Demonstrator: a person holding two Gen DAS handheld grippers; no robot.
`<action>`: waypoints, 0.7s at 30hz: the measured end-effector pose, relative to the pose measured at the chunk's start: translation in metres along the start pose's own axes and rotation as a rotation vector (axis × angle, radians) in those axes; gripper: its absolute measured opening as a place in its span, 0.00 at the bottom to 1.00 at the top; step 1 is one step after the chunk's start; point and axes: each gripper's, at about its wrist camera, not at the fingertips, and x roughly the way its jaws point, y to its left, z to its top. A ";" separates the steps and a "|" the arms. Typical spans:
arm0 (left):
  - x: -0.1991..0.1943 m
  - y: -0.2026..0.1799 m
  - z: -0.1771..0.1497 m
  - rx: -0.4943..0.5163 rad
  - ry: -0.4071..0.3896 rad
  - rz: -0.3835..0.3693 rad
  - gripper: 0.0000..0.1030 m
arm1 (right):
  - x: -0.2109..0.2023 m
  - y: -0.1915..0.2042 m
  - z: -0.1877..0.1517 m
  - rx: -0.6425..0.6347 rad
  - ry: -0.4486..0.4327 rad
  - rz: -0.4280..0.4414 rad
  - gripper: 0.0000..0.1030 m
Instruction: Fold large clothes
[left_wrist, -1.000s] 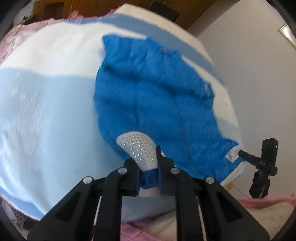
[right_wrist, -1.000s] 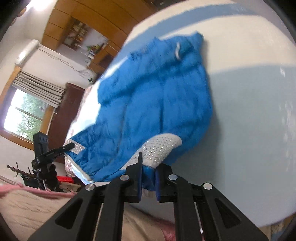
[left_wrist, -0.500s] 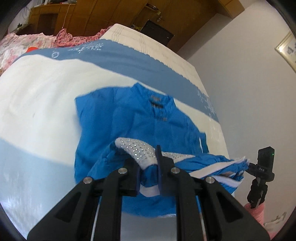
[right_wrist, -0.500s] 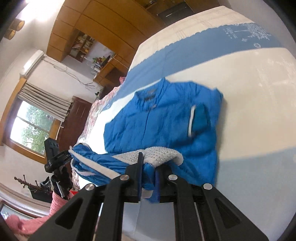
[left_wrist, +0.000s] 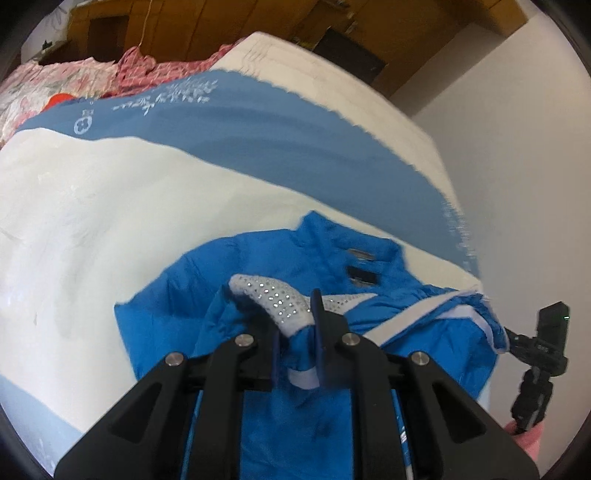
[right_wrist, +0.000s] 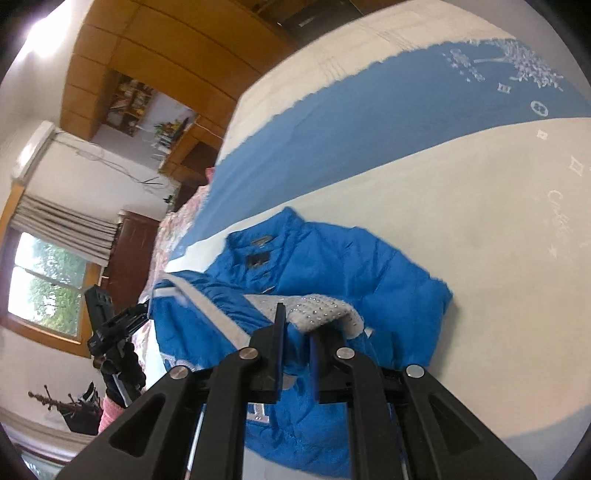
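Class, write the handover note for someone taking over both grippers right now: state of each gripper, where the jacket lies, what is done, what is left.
Left gripper: shut on the blue jacket, at a white studded patch.
Right gripper: shut on the same jacket, at a studded patch.
Jacket: on the bed, collar at the far end, front up; the gripped end is lifted over the body.
Done: the fold toward the collar is begun.
Left: probably lay the held end down near the collar, release, then smooth and finish folding.
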 end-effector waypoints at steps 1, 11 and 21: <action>0.010 0.004 0.002 -0.001 0.013 0.014 0.13 | 0.010 -0.005 0.005 0.011 0.013 -0.011 0.10; 0.043 0.025 0.008 -0.040 0.087 0.014 0.17 | 0.038 -0.024 0.014 0.064 0.059 -0.029 0.23; -0.038 0.027 -0.011 0.101 -0.023 0.027 0.68 | -0.008 -0.001 -0.022 -0.083 0.005 -0.084 0.69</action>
